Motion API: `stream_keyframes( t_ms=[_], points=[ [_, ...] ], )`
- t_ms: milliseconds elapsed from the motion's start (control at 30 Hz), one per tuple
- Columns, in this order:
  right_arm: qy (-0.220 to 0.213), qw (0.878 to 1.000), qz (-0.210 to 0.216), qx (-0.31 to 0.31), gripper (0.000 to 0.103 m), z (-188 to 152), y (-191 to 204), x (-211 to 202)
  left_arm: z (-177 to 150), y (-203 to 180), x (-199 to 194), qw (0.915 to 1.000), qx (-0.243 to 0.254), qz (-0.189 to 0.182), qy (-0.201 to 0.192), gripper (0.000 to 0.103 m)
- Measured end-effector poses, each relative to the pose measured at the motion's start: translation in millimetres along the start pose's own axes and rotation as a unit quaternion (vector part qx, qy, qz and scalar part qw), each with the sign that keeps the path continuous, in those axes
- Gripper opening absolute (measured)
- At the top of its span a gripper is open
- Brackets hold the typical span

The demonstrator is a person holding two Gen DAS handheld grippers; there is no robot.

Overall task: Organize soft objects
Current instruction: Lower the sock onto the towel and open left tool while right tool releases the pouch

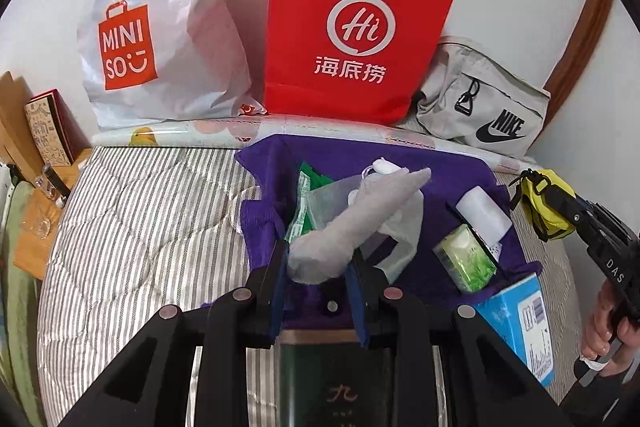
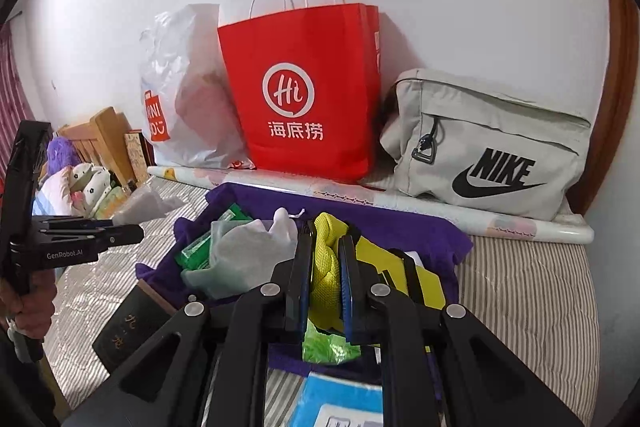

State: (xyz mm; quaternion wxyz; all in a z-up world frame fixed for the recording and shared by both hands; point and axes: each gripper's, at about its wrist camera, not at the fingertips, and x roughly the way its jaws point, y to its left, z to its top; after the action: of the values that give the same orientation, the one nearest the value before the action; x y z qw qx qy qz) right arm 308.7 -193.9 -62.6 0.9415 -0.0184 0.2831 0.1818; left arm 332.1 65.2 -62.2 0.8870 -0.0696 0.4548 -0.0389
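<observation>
The left tongs (image 1: pixel 318 267) are clamped on the lower end of a grey sock (image 1: pixel 352 223), which rises from between the blue-padded fingers (image 1: pixel 278 291) toward one o'clock, lifted above a purple cloth (image 1: pixel 448 179) spread on the bed (image 1: pixel 140 211). On that cloth, at about eleven o'clock from the sock, lies a green packet (image 1: pixel 308 195), partly under a see-through pouch (image 1: pixel 324 207); a white plastic bag (image 1: pixel 404 239) lies just under the sock. At three o'clock from the sock a white roll (image 1: pixel 484 213) and a green tissue pack (image 1: pixel 466 259) lie side by side, touching, and a blue box (image 1: pixel 520 323) sits at the cloth's near right corner. A dark book (image 1: pixel 336 379) lies directly below the left tongs. The right tongs (image 2: pixel 325 279) are closed on a yellow pouch (image 2: pixel 326 267), gripping its bunched fabric between the fingers; in the left wrist view the same pouch hangs at three o'clock, held clear of the bed. Along the wall at twelve o'clock stand a white shopping bag (image 1: pixel 160 27), a red paper bag (image 1: pixel 356 27) and a grey sports bag (image 1: pixel 484 107), in that order from left to right, behind a rolled sheet (image 1: pixel 192 135) lying against the wall.
</observation>
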Motion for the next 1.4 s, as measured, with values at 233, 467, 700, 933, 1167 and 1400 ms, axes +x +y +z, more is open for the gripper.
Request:
stream_keyframes(
  t_ms=[233, 467, 700, 933, 1167, 1400],
  points=[
    [0.016, 1.000, -0.001, -0.015, 0.013, 1.5, 4.7, 24.1, 11.7, -0.8, 26.0, 0.9998, -0.001, -0.010, 0.020, 0.026],
    [0.042, 0.999, 0.000, -0.026, 0.013, -5.2, 8.7, 49.5, 15.5, -0.5, 50.2, 0.9992, 0.001, -0.010, 0.039, 0.026],
    [0.061, 0.998, 0.005, -0.033, 0.013, -9.4, 12.7, 66.5, 15.7, 3.5, 66.4, 0.9985, -0.002, -0.011, 0.054, 0.027],
    [0.073, 0.996, 0.016, -0.045, 0.013, -11.3, 17.2, 75.5, 18.3, 0.0, 76.0, 0.9981, 0.007, -0.010, 0.060, 0.028],
    [0.081, 0.995, 0.027, -0.044, 0.014, -13.7, 15.7, 80.2, 19.8, -4.7, 82.6, 0.9976, 0.012, -0.006, 0.068, 0.028],
    [0.084, 0.995, 0.028, -0.056, 0.015, -16.4, 18.9, 78.9, 18.7, -6.2, 87.9, 0.9970, 0.016, 0.002, 0.076, 0.029]
  ],
)
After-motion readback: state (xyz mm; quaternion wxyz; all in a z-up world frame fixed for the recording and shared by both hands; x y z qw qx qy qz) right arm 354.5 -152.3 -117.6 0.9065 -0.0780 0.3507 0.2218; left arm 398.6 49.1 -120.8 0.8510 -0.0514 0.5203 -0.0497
